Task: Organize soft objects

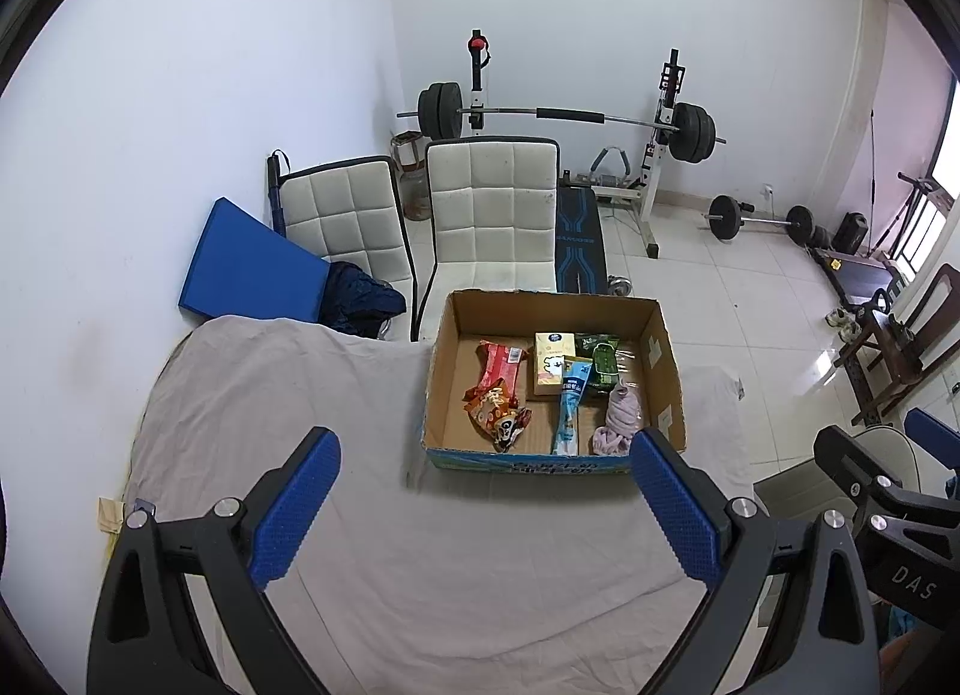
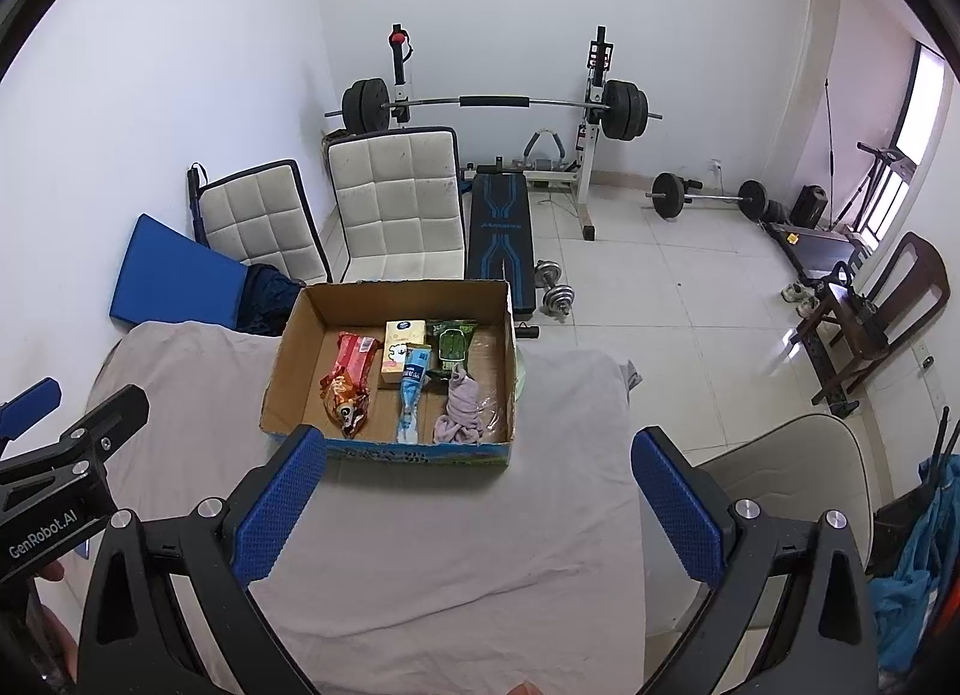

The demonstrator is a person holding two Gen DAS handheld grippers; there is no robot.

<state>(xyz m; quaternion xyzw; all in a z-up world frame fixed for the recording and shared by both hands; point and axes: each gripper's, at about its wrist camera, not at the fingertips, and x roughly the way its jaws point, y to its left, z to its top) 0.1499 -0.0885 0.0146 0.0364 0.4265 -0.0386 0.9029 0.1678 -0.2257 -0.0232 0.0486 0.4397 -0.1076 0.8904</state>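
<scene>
White walls and a tiled floor frame a home gym, where a table (image 1: 300, 407) draped in a wrinkled grey cloth (image 2: 420, 545) carries an open cardboard box (image 1: 444, 359). Behind the table, from the left, stand a blue mat (image 1: 240, 263) leaning on the wall, two white padded chairs (image 1: 492, 209), a black bench (image 2: 498, 233) and a racked barbell (image 1: 570, 116).

Inside the box, contents lie in a row. At the left, a red and orange snack packet (image 1: 495, 389) lies crumpled, its long axis running from the far wall toward the near one. Next comes a small cream carton (image 1: 552, 362), lying flat near the far side. A light blue tube-shaped pouch (image 1: 570, 407) stretches lengthwise from the carton toward the near wall. A green packet (image 1: 603, 362) sits toward the back, beside the carton. At the right, a pale pink cloth (image 1: 618, 419) lies bunched in a soft heap against the near right corner, on a clear plastic wrapper.

Left tool (image 1: 480, 509) hovers above the cloth on the near side of the box, its blue-padded fingers spread wide, gripping nothing. Right tool (image 2: 480, 509) hangs likewise in front of the box, fingers spread wide and empty.
</scene>
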